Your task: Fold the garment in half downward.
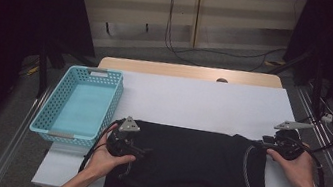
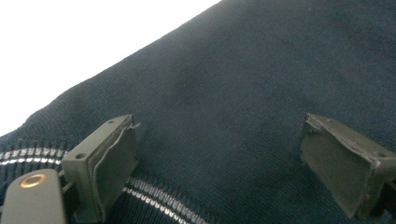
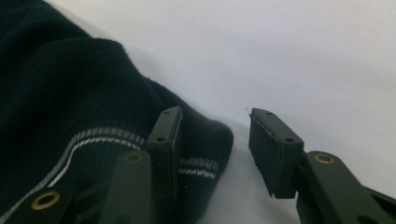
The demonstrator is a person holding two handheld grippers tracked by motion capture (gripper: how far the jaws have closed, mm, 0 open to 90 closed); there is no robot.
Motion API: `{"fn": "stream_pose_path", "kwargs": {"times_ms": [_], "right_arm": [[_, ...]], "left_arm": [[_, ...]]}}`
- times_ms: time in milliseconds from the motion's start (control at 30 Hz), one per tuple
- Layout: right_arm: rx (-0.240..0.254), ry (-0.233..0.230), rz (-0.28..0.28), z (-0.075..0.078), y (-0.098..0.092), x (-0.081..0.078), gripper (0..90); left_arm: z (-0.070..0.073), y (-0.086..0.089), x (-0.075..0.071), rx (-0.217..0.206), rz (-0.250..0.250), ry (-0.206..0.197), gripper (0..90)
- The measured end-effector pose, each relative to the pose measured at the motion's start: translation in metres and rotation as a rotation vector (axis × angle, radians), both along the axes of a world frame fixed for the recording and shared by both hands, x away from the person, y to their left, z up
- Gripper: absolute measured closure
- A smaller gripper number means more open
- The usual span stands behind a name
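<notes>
— One dark garment lay on the white table, spread flat across its near half, with pale striped trim along its edges. Did you see where the tools were?

— Both were at its far corners. The left tool rested over the garment's left side, held in the person's left hand. In the left gripper view the left tool had its jaws standing wide apart over the knit cloth, with nothing pinched between them.

— And the other one?

— The right tool was at the garment's right corner, in the right hand. In the right gripper view the right tool stood partly spread, astride the striped corner: one jaw lay over the cloth, the other over bare table just beside it. The pads were not pressing the cloth together.

— Anything else on the table?

— A light blue basket stood at the left edge, near the garment's left corner but apart from it. Beyond the table, cables trailed over the floor.
</notes>
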State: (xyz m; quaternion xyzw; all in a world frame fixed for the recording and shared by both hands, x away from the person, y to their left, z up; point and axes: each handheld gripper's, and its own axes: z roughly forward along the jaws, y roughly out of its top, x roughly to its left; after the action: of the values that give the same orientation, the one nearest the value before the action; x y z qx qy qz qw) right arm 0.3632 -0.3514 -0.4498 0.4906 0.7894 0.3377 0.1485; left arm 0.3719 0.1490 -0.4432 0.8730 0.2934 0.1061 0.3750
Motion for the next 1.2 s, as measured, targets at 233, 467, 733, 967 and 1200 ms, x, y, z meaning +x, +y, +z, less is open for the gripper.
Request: {"fn": "stream_pose_path", "kwargs": {"times_ms": [233,467,733,967,1200], "right_arm": [[-0.02,-0.046,0.017,0.005,0.002,-0.007,53.3],[0.0,-0.007,0.041,0.001,0.003,-0.005,51.0],[-0.004,0.017,0.075,0.001,0.006,-0.002,49.7],[0.039,0.049,0.091,-0.001,0.003,-0.001,53.1],[0.096,0.1,0.174,0.0,0.01,-0.003,72.0]], "left_arm": [[-0.001,0.0,0.0,0.008,0.003,0.001,11.5],[-0.001,-0.001,-0.001,0.021,0.0,-0.006,11.7],[-0.001,-0.002,-0.002,0.019,-0.001,-0.011,12.0],[-0.002,-0.002,-0.002,0.017,-0.004,-0.006,12.0],[-0.002,-0.002,-0.002,0.018,-0.004,-0.005,12.0]]}}
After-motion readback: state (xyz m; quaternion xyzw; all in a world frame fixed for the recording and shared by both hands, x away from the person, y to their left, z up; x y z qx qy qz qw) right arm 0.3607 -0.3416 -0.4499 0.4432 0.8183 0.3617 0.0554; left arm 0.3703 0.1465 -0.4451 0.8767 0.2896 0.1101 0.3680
